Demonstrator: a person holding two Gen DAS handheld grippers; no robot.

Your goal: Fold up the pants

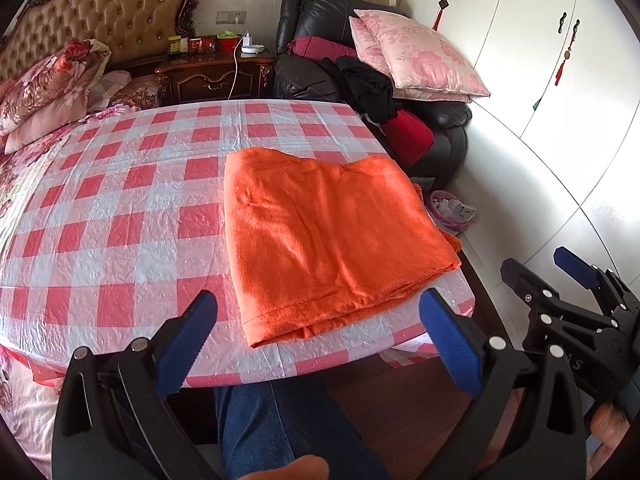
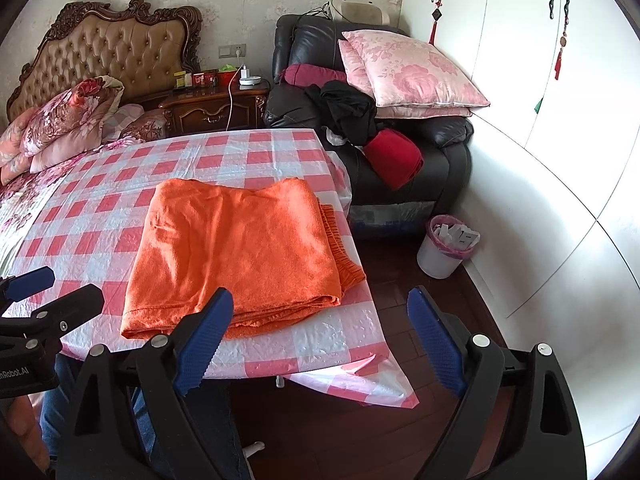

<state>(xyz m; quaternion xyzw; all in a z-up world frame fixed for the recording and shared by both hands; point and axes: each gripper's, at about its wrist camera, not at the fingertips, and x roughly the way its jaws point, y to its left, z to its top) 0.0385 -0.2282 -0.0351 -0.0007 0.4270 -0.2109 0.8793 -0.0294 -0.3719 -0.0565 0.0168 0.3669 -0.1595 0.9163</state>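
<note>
The orange pants lie folded in a flat rectangle on the red-and-white checked cloth, near its front right corner. They also show in the right wrist view, with the ribbed waistband sticking out at the right side. My left gripper is open and empty, held back from the table's front edge, just short of the pants' near hem. My right gripper is open and empty, off the front right corner of the table. Each gripper shows at the edge of the other's view.
A black leather armchair piled with pink pillows and dark clothes stands behind the table's right side. A white waste bin sits on the wooden floor by the white wardrobe. A bed and nightstand lie at the left back.
</note>
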